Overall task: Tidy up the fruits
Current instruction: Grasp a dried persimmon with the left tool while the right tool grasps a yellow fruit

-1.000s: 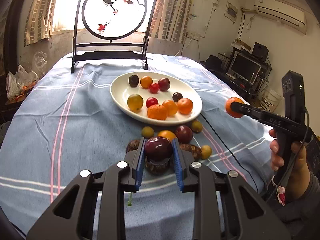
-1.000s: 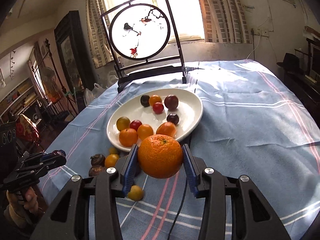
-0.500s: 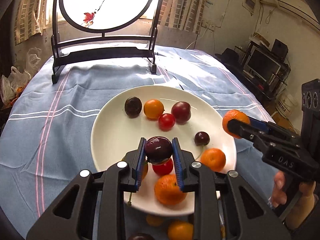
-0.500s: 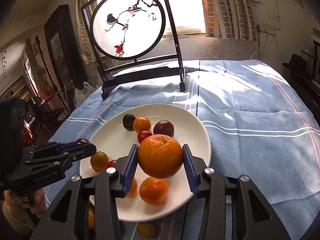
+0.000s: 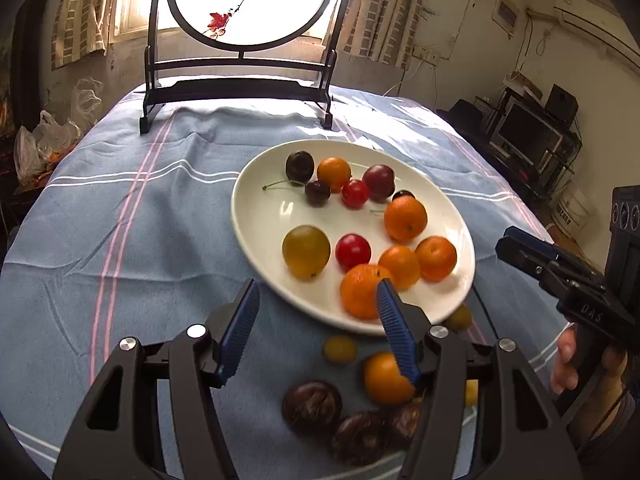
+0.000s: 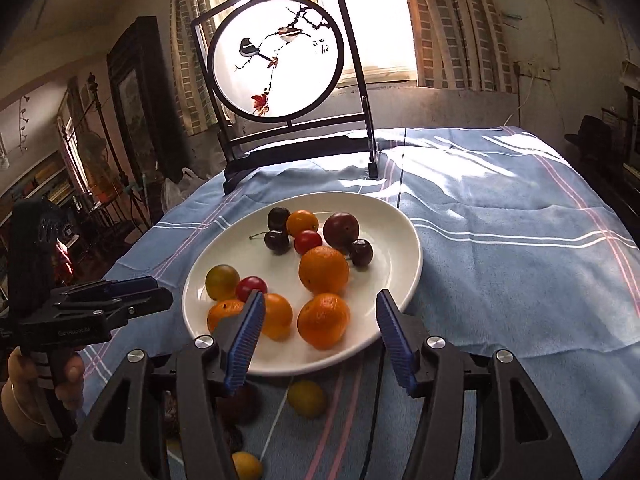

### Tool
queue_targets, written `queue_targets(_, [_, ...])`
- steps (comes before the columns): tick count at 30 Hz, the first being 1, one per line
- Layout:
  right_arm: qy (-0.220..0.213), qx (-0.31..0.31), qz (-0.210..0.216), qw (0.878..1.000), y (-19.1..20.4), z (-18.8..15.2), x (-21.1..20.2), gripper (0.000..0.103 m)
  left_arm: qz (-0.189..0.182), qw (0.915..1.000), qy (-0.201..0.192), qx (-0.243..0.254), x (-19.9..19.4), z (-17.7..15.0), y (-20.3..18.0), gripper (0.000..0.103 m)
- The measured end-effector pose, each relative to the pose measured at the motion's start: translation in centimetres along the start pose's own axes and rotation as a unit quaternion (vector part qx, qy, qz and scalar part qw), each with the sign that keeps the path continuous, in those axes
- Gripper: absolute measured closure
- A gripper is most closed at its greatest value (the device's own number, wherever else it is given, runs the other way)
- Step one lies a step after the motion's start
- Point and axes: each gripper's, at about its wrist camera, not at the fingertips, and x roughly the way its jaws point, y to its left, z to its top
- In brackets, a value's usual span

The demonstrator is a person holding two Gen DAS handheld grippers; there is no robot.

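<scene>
A white oval plate (image 5: 256, 236) (image 6: 400, 280) on the blue striped cloth holds several fruits: oranges, red and dark cherries, plums and a yellow-green one (image 5: 306, 251). A large orange (image 6: 324, 270) and a dark cherry (image 5: 317, 193) lie among them. My left gripper (image 5: 316, 312) is open and empty over the plate's near rim. My right gripper (image 6: 318, 322) is open and empty just before the plate; it also shows in the left wrist view (image 5: 524, 252). Loose fruits lie on the cloth: an orange (image 5: 384, 378), dark wrinkled ones (image 5: 312, 404) and a small yellow one (image 6: 306, 398).
A black-framed round painted screen (image 5: 240, 40) (image 6: 280, 80) stands at the table's far edge. A black cable (image 6: 376, 400) runs over the cloth near the plate. Plastic bags (image 5: 44, 140) sit off the left side; a monitor (image 5: 524, 128) stands at right.
Both grippers have opened and pulled back from over the plate. The dark fruit from the left and the orange from the right now lie on the plate.
</scene>
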Motion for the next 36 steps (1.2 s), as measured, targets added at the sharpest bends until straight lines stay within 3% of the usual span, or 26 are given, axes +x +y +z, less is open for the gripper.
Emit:
queue_targets(5, [-0.006,0.038,0.020,0.999,-0.7,-3.5,-2.7,0.045,0.030,0.9992,0.004,0.028,-1.9,-4.1,0.6,0.042])
queue_targets(9, [-0.011,0.044,0.027,0.999,-1.0,-4.1,-3.7,0.043,0.023,0.9992,0.025,0.021,-1.2,-5.6,0.9,0.044])
queue_targets(11, [0.003,0.056,0.021,0.998,-1.4,-4.3,-3.5,0.043,0.017,0.9989,0.034,0.029,-1.0,-6.2,0.4,0.056])
queue_targets(12, [0.010,0.058,0.021,0.998,-1.4,-4.5,-3.4,0.043,0.022,0.9988,0.028,0.034,-1.3,-6.4,0.0,0.058])
queue_targets(18, [0.011,0.004,0.000,1.000,0.5,-5.6,-3.9,0.043,0.006,0.9975,0.020,0.068,-2.9,-8.4,-2.6,0.059])
queue_targets(25, [0.011,0.017,0.004,1.000,0.0,-5.6,-3.8,0.043,-0.023,0.9955,-0.002,0.092,-3.5,-8.0,-5.9,0.060])
queue_targets(28, [0.007,0.018,0.006,1.000,-0.1,-5.7,-4.0,0.043,-0.026,0.9952,-0.001,0.094,-2.8,-7.8,-7.0,0.049])
queue_targets(30, [0.005,0.019,0.007,1.000,-0.1,-5.7,-4.0,0.043,-0.030,0.9954,0.014,0.090,-1.9,-7.9,-7.4,0.048])
queue_targets(32, [0.004,0.022,0.011,1.000,-0.3,-5.8,-4.0,0.043,-0.028,0.9950,0.032,0.090,-0.8,-8.3,-7.8,0.049])
queue_targets(34, [0.002,0.027,0.014,1.000,-0.5,-5.8,-4.1,0.043,-0.017,0.9937,0.024,0.109,-0.8,-8.7,-8.4,0.051])
queue_targets(36, [0.002,0.028,0.017,0.999,-0.5,-5.8,-4.1,0.043,-0.024,0.9940,0.033,0.101,-0.6,-8.9,-8.2,0.059])
